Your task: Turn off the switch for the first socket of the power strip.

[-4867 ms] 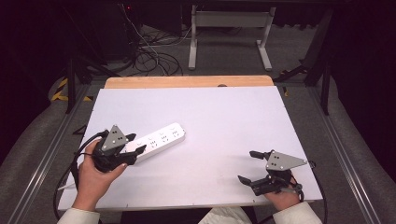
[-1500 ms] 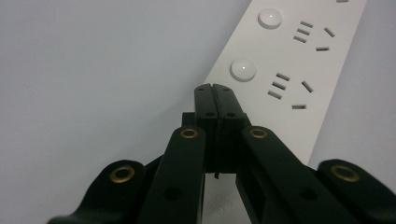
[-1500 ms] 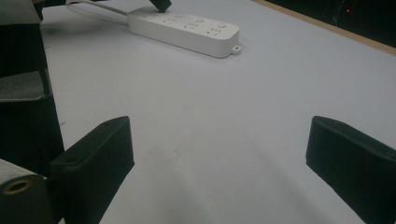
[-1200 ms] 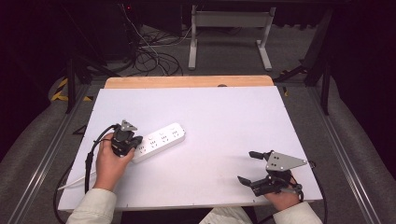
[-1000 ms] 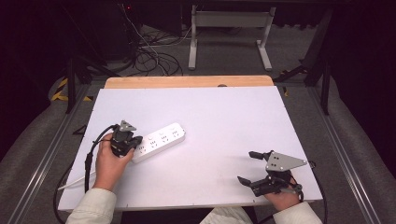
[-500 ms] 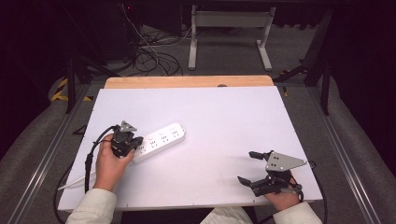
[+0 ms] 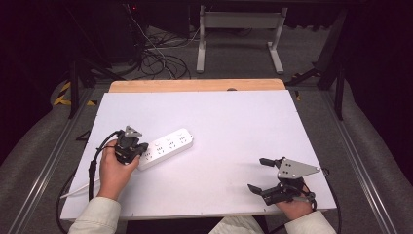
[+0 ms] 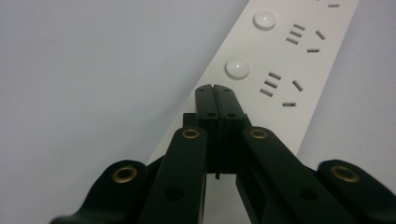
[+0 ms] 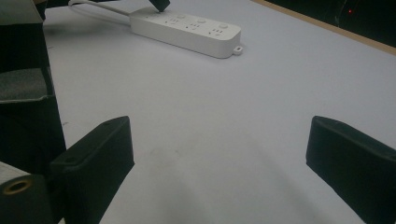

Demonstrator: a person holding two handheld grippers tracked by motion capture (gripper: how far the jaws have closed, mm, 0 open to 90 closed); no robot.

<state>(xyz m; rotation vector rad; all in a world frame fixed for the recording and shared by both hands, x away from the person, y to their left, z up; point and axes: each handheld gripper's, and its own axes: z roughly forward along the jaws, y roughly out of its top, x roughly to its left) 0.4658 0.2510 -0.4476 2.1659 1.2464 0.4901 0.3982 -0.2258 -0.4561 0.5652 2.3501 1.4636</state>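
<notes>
While the left gripper [image 7: 139, 147] points steeply down at the table's left side, its two jaws are pressed flat together with nothing between them, and their joined tips sit on the near end of the white power strip [image 7: 165, 147]. Seen through the left gripper view, the closed tips [image 8: 215, 89] rest on the strip's top face just short of a round white button [image 8: 237, 68], with a second button [image 8: 264, 20] farther along and socket slots beside each. The strip lies flat and slightly slanted, its far end angled toward the table's middle, and its white cord [image 7: 78, 189] trails off toward the near left edge.

Well apart from it, the right gripper [image 7: 260, 174] rests near the table's near right corner, its jaws spread wide and empty; through the right gripper view only bare table lies between them, with the power strip [image 9: 187, 29] far off.

The white tabletop [image 7: 234, 126] is backed by a wooden strip [image 7: 195, 86] along its far edge. Beyond it the room is dark, with tangled cables [image 7: 156, 56] on the grey floor and a pale metal frame [image 7: 238, 29].
</notes>
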